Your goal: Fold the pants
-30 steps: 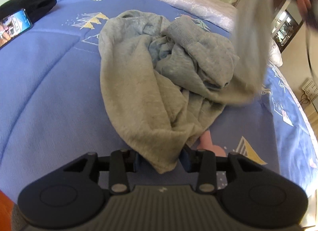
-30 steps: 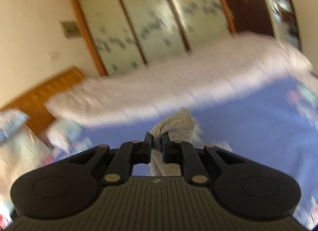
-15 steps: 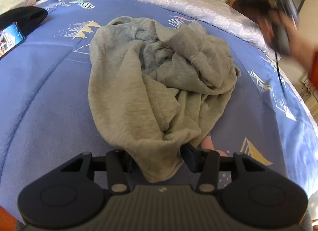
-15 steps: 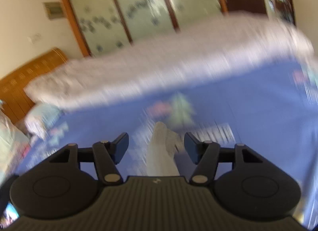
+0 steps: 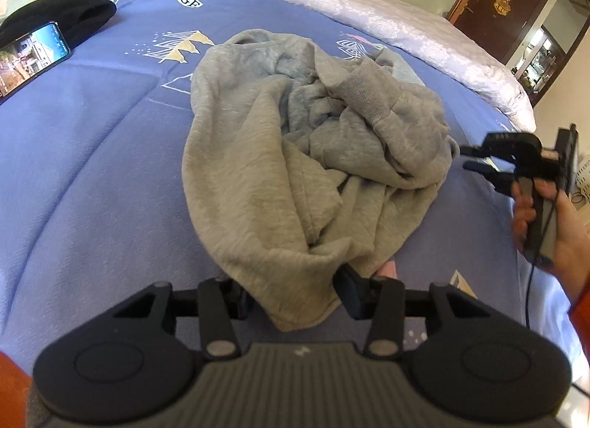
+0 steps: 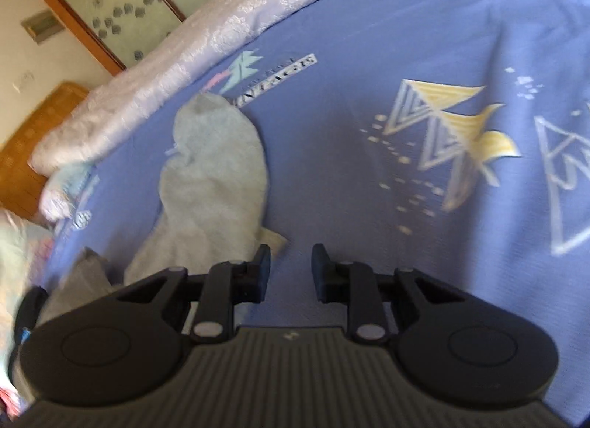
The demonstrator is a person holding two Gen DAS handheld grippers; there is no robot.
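The grey pants (image 5: 265,170) lie crumpled in a heap on the blue bedspread (image 5: 92,155), a ribbed cuff (image 5: 363,96) on top. My left gripper (image 5: 295,295) is at the heap's near end with a bunched end of cloth pinched between its pads; its jaws are closing a little. My right gripper (image 5: 470,158) hovers just right of the heap, held by a hand (image 5: 545,221). In the right wrist view its jaws (image 6: 289,269) are closing with nothing between them, and a pale grey part of the pants (image 6: 214,188) lies ahead to the left.
A phone (image 5: 31,55) with a lit screen and a black cloth item (image 5: 70,15) lie at the far left of the bed. A white quilt (image 5: 368,11) runs along the far side. Wardrobe doors (image 6: 121,4) and a dark door (image 5: 501,7) stand beyond.
The right gripper let go of the raised pants end, which dropped onto the heap. It came down beside the heap's right side, opened wide, then narrowed. The left gripper stayed put.
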